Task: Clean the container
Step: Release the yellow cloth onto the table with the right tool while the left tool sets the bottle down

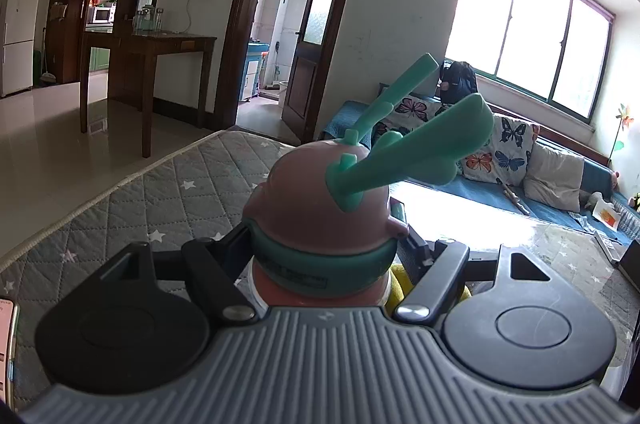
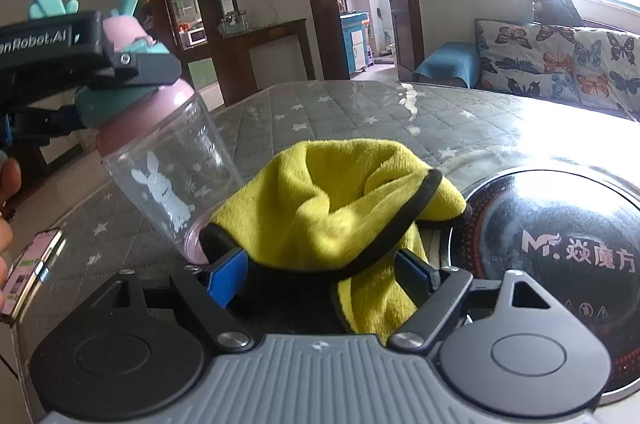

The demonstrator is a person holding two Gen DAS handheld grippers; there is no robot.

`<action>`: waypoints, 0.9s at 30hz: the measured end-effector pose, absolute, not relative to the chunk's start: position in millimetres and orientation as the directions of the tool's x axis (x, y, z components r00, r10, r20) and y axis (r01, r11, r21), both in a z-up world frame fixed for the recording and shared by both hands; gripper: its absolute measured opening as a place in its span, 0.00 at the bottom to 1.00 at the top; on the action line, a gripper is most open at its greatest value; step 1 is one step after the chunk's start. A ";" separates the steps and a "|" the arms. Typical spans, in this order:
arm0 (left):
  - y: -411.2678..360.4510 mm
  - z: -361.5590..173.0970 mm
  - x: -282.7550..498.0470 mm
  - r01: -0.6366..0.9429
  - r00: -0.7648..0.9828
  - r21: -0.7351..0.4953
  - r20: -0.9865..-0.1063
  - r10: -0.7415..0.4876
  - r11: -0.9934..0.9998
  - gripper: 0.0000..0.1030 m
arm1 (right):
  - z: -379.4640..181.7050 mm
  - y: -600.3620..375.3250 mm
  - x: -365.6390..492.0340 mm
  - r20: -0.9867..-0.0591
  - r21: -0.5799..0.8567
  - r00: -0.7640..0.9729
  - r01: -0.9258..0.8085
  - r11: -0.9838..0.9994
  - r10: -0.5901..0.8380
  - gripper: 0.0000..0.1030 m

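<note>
A clear plastic bottle [image 2: 172,176] with a white rabbit print, a pink lid [image 1: 320,200] and teal antlers [image 1: 416,144] hangs tilted over the table. My left gripper [image 1: 324,248] is shut on its teal lid band; from the right wrist view that gripper [image 2: 132,64] clamps the lid at upper left. My right gripper [image 2: 320,276] is shut on a yellow cloth [image 2: 340,196] with black trim, bunched just right of the bottle's base and touching it. A person's hand [image 2: 6,192] shows at the left edge.
The table carries a grey quilted star-pattern cover [image 2: 320,112] under a clear sheet. A black induction cooker [image 2: 560,232] lies at the right, a phone [image 2: 30,268] at the left edge. A sofa with butterfly cushions [image 2: 560,60] stands behind.
</note>
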State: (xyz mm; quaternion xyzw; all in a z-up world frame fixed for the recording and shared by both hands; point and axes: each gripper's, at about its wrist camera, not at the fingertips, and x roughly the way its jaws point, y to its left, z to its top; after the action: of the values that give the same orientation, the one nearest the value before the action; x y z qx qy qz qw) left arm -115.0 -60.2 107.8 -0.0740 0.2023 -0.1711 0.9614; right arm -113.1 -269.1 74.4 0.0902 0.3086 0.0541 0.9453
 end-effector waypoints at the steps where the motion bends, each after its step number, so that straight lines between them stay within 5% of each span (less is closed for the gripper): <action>1: -59.6 108.2 -114.8 0.299 0.859 -0.214 -0.365 -0.360 0.930 0.73 | 74.0 -269.0 -114.2 -0.575 0.203 0.803 -0.048 0.978 0.158 0.81; 27: -70.2 112.1 -119.7 0.317 0.852 -0.191 -0.374 -0.368 0.929 0.81 | 70.2 -278.1 -126.5 -0.581 0.212 0.796 -0.051 0.976 0.168 0.86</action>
State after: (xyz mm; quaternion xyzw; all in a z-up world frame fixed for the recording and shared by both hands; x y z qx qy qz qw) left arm -119.7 -70.2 112.1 -0.0611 0.2059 -0.1783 0.9602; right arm -126.5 -278.1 70.2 0.0929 0.3140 0.0582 0.9431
